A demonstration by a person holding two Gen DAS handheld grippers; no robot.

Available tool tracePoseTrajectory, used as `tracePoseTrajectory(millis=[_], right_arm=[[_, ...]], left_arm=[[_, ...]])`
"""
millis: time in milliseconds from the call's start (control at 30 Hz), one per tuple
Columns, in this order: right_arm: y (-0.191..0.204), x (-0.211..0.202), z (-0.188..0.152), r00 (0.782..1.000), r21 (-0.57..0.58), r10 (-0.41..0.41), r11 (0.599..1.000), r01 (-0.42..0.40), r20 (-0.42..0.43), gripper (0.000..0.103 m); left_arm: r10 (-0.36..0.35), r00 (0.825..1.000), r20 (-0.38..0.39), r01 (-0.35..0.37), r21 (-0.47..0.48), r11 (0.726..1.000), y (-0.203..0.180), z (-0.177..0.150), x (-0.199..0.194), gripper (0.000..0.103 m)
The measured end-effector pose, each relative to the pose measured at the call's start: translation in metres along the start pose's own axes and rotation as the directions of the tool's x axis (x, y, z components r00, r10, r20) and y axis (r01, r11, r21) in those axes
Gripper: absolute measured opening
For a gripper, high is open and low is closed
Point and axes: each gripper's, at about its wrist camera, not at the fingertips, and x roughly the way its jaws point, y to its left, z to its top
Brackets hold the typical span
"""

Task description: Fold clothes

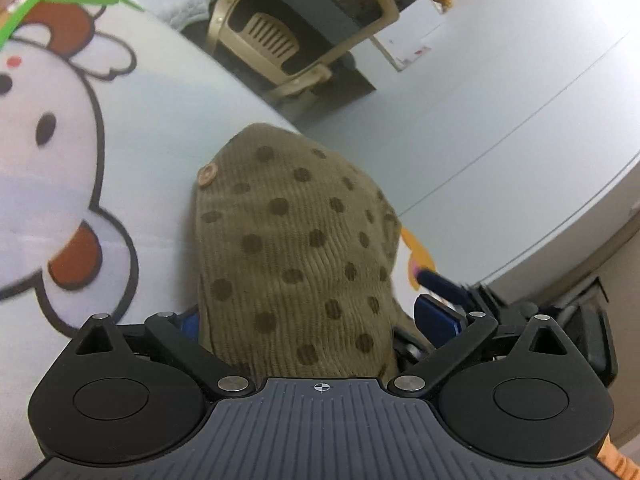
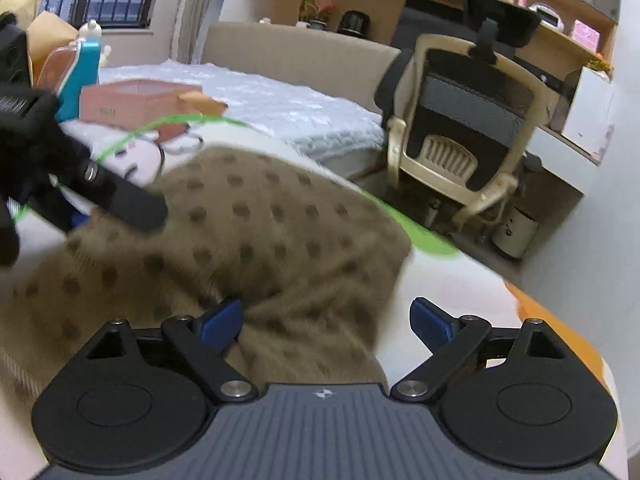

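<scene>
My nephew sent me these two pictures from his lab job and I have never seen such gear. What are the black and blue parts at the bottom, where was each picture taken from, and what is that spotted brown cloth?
Each picture comes from a camera mounted on a hand-held gripper, looking forward along its two blue fingers; a person holds one in each hand.

In the left wrist view, the left gripper has the spotted brown garment, corduroy with a wooden button, bunched between its fingers, which stand apart.

In the right wrist view, the right gripper stands open, and the same garment lies between its fingers on a cartoon-printed mat. The left gripper shows at the left edge. Behind are a bed and an office chair.

The picture is blurred, so a firm grip cannot be told.
</scene>
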Motion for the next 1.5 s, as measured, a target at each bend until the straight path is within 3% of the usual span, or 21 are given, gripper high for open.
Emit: tracePoseTrajectory(millis=[100, 200, 333, 400, 467, 533, 600, 667, 733, 800, 867, 900, 1033, 1067, 1133, 1300, 1333, 1400, 1500], right_arm=[[0.027, 0.016, 0.024, 0.999, -0.056, 0.035, 0.998, -0.033, 0.033, 0.091], [0.055, 0.042, 0.044, 0.994, -0.103, 0.089, 0.991, -0.082, 0.059, 0.091], [0.055, 0.046, 0.047, 0.995, -0.123, 0.082, 0.99, -0.074, 0.058, 0.094], [0.055, 0.048, 0.048, 0.995, -0.132, 0.077, 0.989, -0.069, 0.057, 0.094], [0.045, 0.038, 0.047, 0.997, -0.102, 0.061, 0.993, -0.056, 0.045, 0.094], [0.033, 0.022, 0.05, 0.993, -0.047, 0.095, 0.995, -0.092, 0.069, 0.094], [0.031, 0.003, 0.057, 0.976, -0.001, 0.194, 0.981, -0.195, 0.102, 0.094], [0.034, -0.009, 0.061, 0.944, 0.032, 0.309, 0.949, -0.314, 0.115, 0.097], [0.045, -0.007, 0.059, 0.9, 0.066, 0.428, 0.899, -0.433, 0.081, 0.099], [0.059, 0.005, 0.047, 0.873, 0.106, 0.487, 0.868, -0.486, 0.018, 0.099], [0.072, 0.019, 0.032, 0.869, 0.138, 0.494, 0.864, -0.485, -0.036, 0.1], [0.075, 0.018, 0.027, 0.879, 0.121, 0.477, 0.873, -0.472, -0.018, 0.101], [0.062, 0.002, 0.028, 0.866, 0.136, 0.501, 0.857, -0.497, 0.008, 0.101], [0.055, -0.003, 0.028, 0.865, 0.143, 0.501, 0.855, -0.498, 0.016, 0.101], [0.041, -0.016, 0.024, 0.892, 0.132, 0.451, 0.882, -0.452, 0.038, 0.101], [0.008, -0.025, 0.023, 0.968, 0.12, 0.243, 0.961, -0.249, 0.061, 0.103], [0.006, -0.019, 0.023, 0.977, 0.124, 0.209, 0.969, -0.212, 0.04, 0.103], [0.004, -0.001, 0.021, 0.987, 0.122, 0.158, 0.98, -0.154, -0.018, 0.103], [0.006, 0.021, 0.009, 0.984, 0.112, 0.14, 0.986, -0.127, -0.113, 0.103]], left_arm=[[0.038, 0.996, 0.083, -0.038, -0.006, 0.999, 0.012, 0.01, -0.027, 0.101], [0.131, 0.983, 0.127, -0.127, -0.039, 0.991, 0.031, 0.019, -0.05, 0.101], [0.209, 0.965, 0.157, -0.208, -0.027, 0.978, 0.044, 0.025, -0.075, 0.101], [0.208, 0.957, 0.202, -0.216, 0.016, 0.976, 0.039, 0.03, -0.089, 0.101], [0.169, 0.958, 0.233, -0.187, 0.057, 0.981, 0.031, 0.041, -0.092, 0.101], [0.124, 0.96, 0.249, -0.152, 0.095, 0.984, 0.022, 0.054, -0.09, 0.101], [0.09, 0.974, 0.209, -0.118, 0.121, 0.986, 0.015, 0.071, -0.069, 0.101], [0.109, 0.984, 0.142, -0.124, 0.102, 0.987, 0.021, 0.086, -0.042, 0.101], [0.124, 0.983, 0.135, -0.135, 0.08, 0.988, 0.028, 0.092, -0.032, 0.101], [0.135, 0.98, 0.145, -0.145, 0.06, 0.988, 0.034, 0.097, -0.027, 0.101], [0.146, 0.977, 0.155, -0.154, 0.04, 0.987, 0.04, 0.101, -0.022, 0.101], [0.151, 0.975, 0.162, -0.159, 0.038, 0.987, 0.039, 0.101, -0.024, 0.101], [0.267, 0.942, 0.202, -0.293, 0.112, 0.95, 0.018, 0.075, -0.051, 0.101], [0.286, 0.933, 0.216, -0.317, 0.125, 0.94, 0.013, 0.062, -0.06, 0.101], [0.3, 0.928, 0.22, -0.332, 0.125, 0.935, 0.007, 0.034, -0.077, 0.101], [0.32, 0.938, 0.131, -0.34, 0.183, 0.922, -0.003, -0.026, -0.086, 0.101], [0.348, 0.93, 0.118, -0.366, 0.208, 0.907, -0.004, -0.034, -0.084, 0.101], [0.43, 0.896, 0.113, -0.444, 0.262, 0.857, -0.003, -0.046, -0.08, 0.101], [0.506, 0.852, 0.135, -0.523, 0.284, 0.804, 0.004, -0.051, -0.083, 0.102]])
